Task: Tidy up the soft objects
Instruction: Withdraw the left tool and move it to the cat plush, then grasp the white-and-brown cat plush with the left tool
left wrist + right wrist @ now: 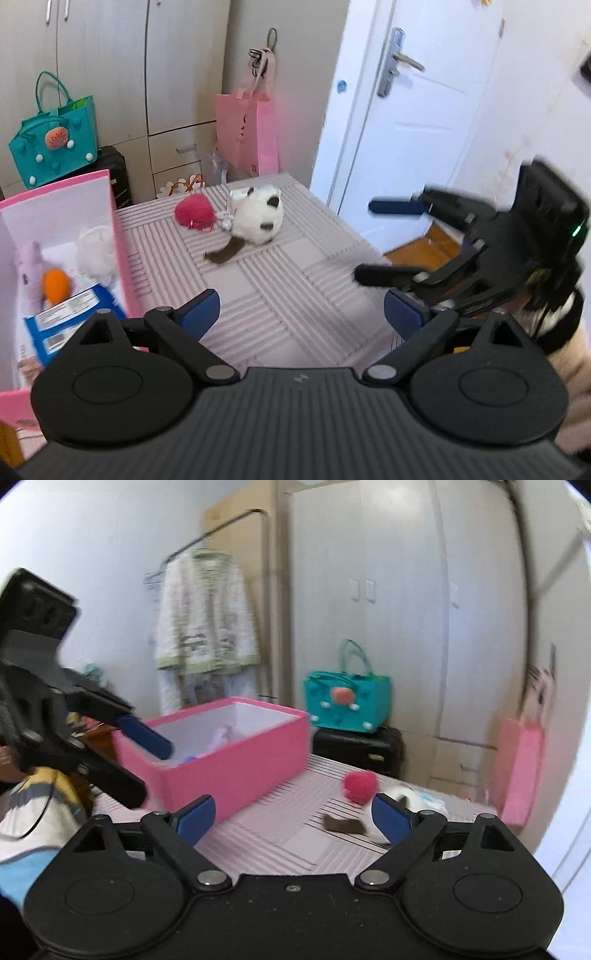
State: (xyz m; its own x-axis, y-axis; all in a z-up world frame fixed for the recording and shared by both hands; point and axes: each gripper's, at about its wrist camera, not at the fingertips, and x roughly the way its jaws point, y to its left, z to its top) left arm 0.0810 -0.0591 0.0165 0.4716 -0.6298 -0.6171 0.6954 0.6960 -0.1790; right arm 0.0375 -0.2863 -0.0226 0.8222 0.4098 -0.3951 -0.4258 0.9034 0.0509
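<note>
A white plush cat with brown patches and tail (256, 219) lies on the ribbed pale table (288, 280), touching a red fluffy ball (195, 211). Both also show in the right wrist view, the cat (406, 805) partly behind a finger, the ball (360, 786) beside it. A pink box (118, 236) (236, 768) at the table's left holds an orange toy (56, 286), a lilac plush (31, 269), a white fluffy item (95, 251) and a blue packet (70, 321). My left gripper (301, 312) is open and empty above the table's near part. My right gripper (293, 816) is open and empty; it also shows at the right of the left wrist view (373, 243).
A teal bag (55, 147) sits on a dark case (118, 177) behind the box. A pink paper bag (247, 133) hangs by the wardrobe. A white door (406, 110) stands right of the table. Clothes hang on a rack (207, 627).
</note>
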